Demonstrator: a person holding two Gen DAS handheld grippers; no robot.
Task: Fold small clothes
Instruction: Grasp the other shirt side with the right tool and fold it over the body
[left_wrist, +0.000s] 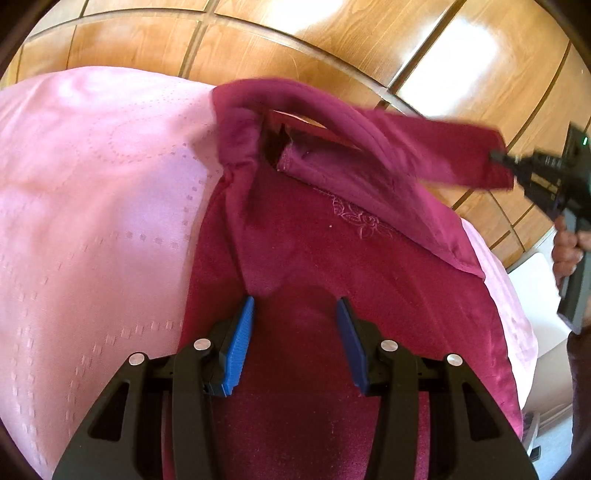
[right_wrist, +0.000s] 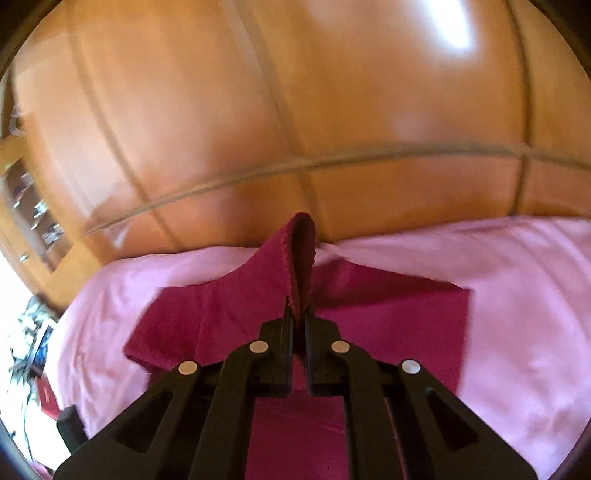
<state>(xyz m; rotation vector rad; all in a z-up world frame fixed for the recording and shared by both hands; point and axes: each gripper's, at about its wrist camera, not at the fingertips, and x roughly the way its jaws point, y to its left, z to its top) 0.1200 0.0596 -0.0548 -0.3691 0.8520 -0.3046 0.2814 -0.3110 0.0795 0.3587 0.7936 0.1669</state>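
Pink is the largest thing here: the bedcover (left_wrist: 92, 192) spreads under everything, with the glossy wooden wall (left_wrist: 332, 44) behind it. On the cover lies the garment (left_wrist: 332, 266), dark red and soft like velvet, with a small flower embroidery (left_wrist: 364, 218) near its middle. Its body rests flat on the bed, while one sleeve (left_wrist: 436, 151) is lifted off the cloth and stretched out to the side.

Your right gripper (right_wrist: 299, 314) is closed tight on the end of that sleeve; in the right wrist view the fabric stands up as a narrow loop just beyond the jaws. Your left gripper (left_wrist: 295, 321) is wide open and holds nothing. It hovers low over the body of the garment, with its blue pads (left_wrist: 240, 347) apart on each side of a loose ridge of cloth (left_wrist: 258, 266).

The step seems to be folding the sleeve inward across the body. To do it well, carry the sleeve in a flat arc over the chest and keep it a little tight, so it does not twist. Use the left gripper to press or pin the body near the shoulder, so the whole garment does not slide on the smooth cover. Lay the cuff down before you release it, and smooth that ridge first, or it will stay inside the fold.
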